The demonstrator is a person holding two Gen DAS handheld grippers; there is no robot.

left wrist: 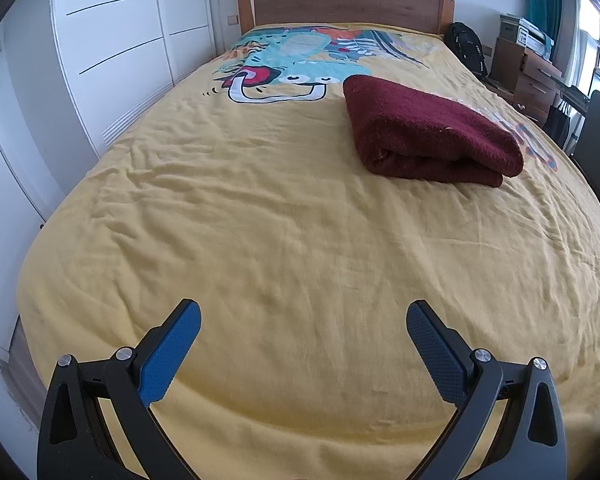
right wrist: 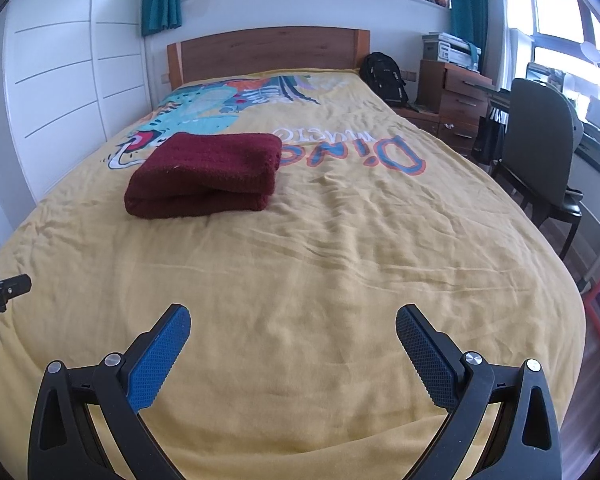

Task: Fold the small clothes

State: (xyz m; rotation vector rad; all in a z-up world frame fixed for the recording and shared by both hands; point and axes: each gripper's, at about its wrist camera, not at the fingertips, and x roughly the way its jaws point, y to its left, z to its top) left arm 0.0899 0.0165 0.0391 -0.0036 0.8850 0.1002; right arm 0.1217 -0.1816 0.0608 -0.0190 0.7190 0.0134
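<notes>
A dark red knitted garment [left wrist: 428, 128] lies folded in a thick rectangle on the yellow bedspread [left wrist: 260, 220], at the far right in the left wrist view. In the right wrist view the garment [right wrist: 208, 172] lies at the far left of the bedspread [right wrist: 340, 248]. My left gripper [left wrist: 303, 314] is open and empty, held over the near end of the bed, well short of the garment. My right gripper [right wrist: 293, 316] is open and empty too, also over the near end. Part of the left gripper's body [right wrist: 2, 290] shows at the left edge of the right wrist view.
White wardrobe doors [left wrist: 112, 52] stand along the bed's left side. A wooden headboard [right wrist: 268, 52] is at the far end. To the right are a black backpack [right wrist: 384, 76], a wooden drawer unit [right wrist: 456, 100] and a grey chair [right wrist: 540, 140].
</notes>
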